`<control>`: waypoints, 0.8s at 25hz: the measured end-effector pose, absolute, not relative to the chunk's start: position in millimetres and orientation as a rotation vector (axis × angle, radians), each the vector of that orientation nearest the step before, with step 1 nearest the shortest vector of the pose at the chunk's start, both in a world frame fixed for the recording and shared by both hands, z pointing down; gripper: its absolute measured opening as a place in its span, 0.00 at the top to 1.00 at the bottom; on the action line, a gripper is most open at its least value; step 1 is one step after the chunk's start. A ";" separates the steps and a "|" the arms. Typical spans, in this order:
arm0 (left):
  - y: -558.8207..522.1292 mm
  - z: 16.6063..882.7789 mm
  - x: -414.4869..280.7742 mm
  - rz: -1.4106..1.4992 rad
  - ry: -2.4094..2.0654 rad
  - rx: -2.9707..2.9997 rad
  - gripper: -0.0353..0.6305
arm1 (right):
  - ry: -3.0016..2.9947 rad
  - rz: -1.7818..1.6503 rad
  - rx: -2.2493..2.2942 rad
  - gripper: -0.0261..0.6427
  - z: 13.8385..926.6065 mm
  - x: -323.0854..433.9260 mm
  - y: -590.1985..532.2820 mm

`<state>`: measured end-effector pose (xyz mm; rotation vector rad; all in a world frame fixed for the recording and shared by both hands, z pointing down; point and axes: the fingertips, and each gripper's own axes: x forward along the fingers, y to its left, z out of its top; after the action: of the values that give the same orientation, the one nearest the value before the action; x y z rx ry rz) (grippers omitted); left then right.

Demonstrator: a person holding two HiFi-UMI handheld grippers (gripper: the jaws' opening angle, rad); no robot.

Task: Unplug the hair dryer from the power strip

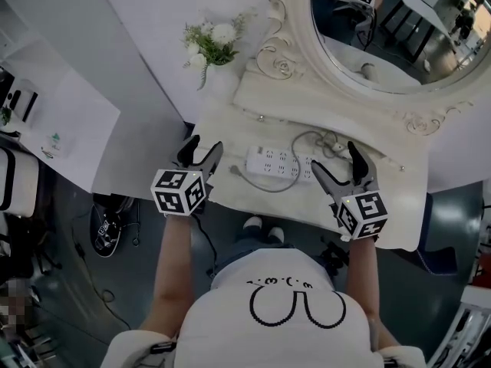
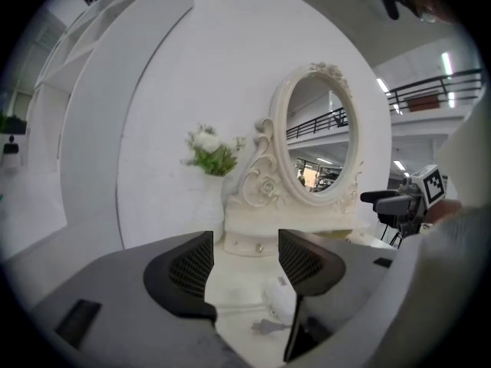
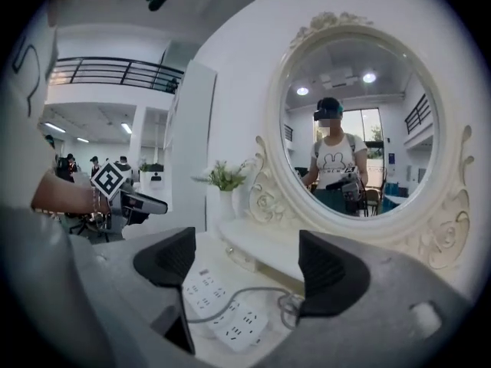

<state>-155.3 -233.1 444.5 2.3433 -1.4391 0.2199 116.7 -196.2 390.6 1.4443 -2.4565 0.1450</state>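
Note:
A white power strip lies flat on the cream vanity table, with no plug in its sockets. A grey cable loops behind it, and its plug lies loose on the table just left of the strip. No hair dryer is in view. My left gripper hovers open over the table's front left, above that plug. My right gripper hangs open at the strip's right end, nothing between its jaws. The right gripper view looks down on the strip and cable.
An ornate oval mirror stands at the back of the table. A white vase of flowers sits at the back left. A small drawer ledge runs under the mirror. Shoes lie on the floor at the left.

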 end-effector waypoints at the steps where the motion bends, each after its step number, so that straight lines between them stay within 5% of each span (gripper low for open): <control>1: -234.5 429.4 -151.1 0.217 -1.455 2.394 0.56 | -2.470 0.131 1.475 0.37 381.3 118.7 -195.7; 2: -235.5 416.2 -147.6 0.219 -1.472 2.439 0.56 | -2.470 0.110 1.513 0.45 372.9 122.1 -195.0; 3: -236.1 405.1 -145.1 0.224 -1.493 2.476 0.56 | -2.458 0.089 1.556 0.65 365.9 126.5 -194.2; 4: -236.4 396.1 -143.4 0.229 -1.516 2.503 0.56 | -2.444 0.074 1.595 0.95 360.6 130.7 -193.4; 11: -236.2 376.9 -141.3 0.186 -1.559 2.552 0.56 | -2.399 0.018 1.682 0.97 350.4 136.8 -187.2; 12: -235.1 371.8 -144.2 0.162 -1.583 2.565 0.86 | -2.395 0.014 1.696 0.97 349.6 136.5 -186.3; 13: -234.2 365.3 -146.6 0.129 -1.600 2.588 0.95 | -2.394 0.011 1.709 0.97 348.6 135.7 -185.3; 20: -239.8 351.8 -151.8 0.083 -1.578 2.698 0.95 | -2.353 -0.047 1.810 0.97 340.9 129.5 -178.4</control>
<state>-151.8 -239.8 351.8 2.6977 -1.5785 0.0832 129.5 -178.4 340.9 1.8102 -2.3528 -0.0468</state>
